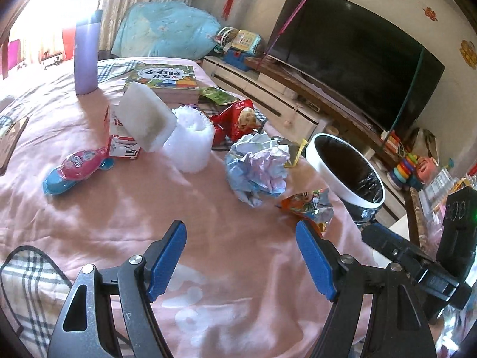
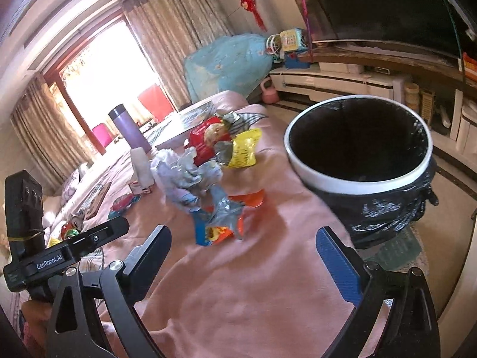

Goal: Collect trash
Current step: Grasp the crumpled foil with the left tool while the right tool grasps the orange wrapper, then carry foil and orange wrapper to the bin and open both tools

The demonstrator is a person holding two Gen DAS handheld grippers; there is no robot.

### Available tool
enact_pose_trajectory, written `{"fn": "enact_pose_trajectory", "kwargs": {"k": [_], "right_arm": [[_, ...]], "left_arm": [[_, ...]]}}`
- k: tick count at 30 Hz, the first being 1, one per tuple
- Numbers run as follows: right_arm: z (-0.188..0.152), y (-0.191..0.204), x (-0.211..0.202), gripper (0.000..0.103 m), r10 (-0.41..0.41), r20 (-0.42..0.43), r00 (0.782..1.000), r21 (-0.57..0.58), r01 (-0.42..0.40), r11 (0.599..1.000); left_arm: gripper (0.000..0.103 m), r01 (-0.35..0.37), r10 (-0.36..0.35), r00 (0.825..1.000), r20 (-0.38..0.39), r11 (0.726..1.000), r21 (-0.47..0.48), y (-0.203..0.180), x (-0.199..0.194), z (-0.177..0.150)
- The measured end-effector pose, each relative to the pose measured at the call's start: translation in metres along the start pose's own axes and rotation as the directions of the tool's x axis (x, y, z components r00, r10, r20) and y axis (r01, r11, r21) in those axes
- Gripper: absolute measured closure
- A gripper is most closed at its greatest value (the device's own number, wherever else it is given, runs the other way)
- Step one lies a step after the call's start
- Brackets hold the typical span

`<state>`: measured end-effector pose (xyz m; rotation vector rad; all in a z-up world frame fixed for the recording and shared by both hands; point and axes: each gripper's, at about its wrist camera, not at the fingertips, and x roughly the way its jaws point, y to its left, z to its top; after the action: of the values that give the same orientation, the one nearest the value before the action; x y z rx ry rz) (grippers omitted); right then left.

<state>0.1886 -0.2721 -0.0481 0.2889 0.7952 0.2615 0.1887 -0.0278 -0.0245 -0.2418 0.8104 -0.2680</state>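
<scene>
trash lies scattered toward the far right edge of the bed (image 1: 89, 223), which is spread with a pink cover: a crumpled paper ball (image 1: 258, 168), an orange snack wrapper (image 1: 308, 205) just in front of it, and behind them a red snack bag (image 1: 235, 117) and a yellow packet (image 2: 244, 147). the bin (image 2: 357, 140), white-rimmed with a black liner, stands just off that same edge, tilted in both views

the left gripper (image 1: 241, 256) hangs over bare cover with its jaws fairly wide and nothing between them; the right gripper (image 2: 243, 256) is spread wider still, also empty. the orange wrapper lies straight ahead of the right gripper and a little to the right of the left one, so by my reading the right hand is the nearer. it is crinkled and irregular, with no clear long axis

hard to make out: the wrapper is blurred in the right wrist view, the yellow packet is mostly hidden behind the paper ball in the left, and the dark inside of the bin shows nothing of its contents
</scene>
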Motion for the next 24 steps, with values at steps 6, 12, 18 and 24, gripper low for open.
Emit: {"fn": "enact_pose_trajectory", "kwargs": {"k": [6,12,18,24], "right_arm": [[-0.005,0.007,0.013,0.007,0.011,-0.026,1.000,-0.008,-0.011,1.000],[0.000,0.004,0.035,0.023,0.016,-0.073,0.997,-0.006,-0.016,1.000],[0.005,-0.001,0.058,0.057,0.044,-0.116,0.992,0.012,-0.043,0.999],[0.003,0.005,0.062,0.091,0.051,-0.120,0.991,-0.023,-0.054,0.998]], "left_arm": [[0.027,0.016,-0.016,1.000,-0.013,1.000,0.015,0.005,0.025,0.019],[0.029,0.038,-0.039,0.997,-0.070,0.999,-0.013,0.015,0.072,0.042],[0.049,0.090,-0.093,0.989,-0.112,0.996,-0.028,0.018,0.109,0.063],[0.096,0.125,-0.125,0.984,-0.124,0.992,-0.006,0.024,0.121,0.071]]}}
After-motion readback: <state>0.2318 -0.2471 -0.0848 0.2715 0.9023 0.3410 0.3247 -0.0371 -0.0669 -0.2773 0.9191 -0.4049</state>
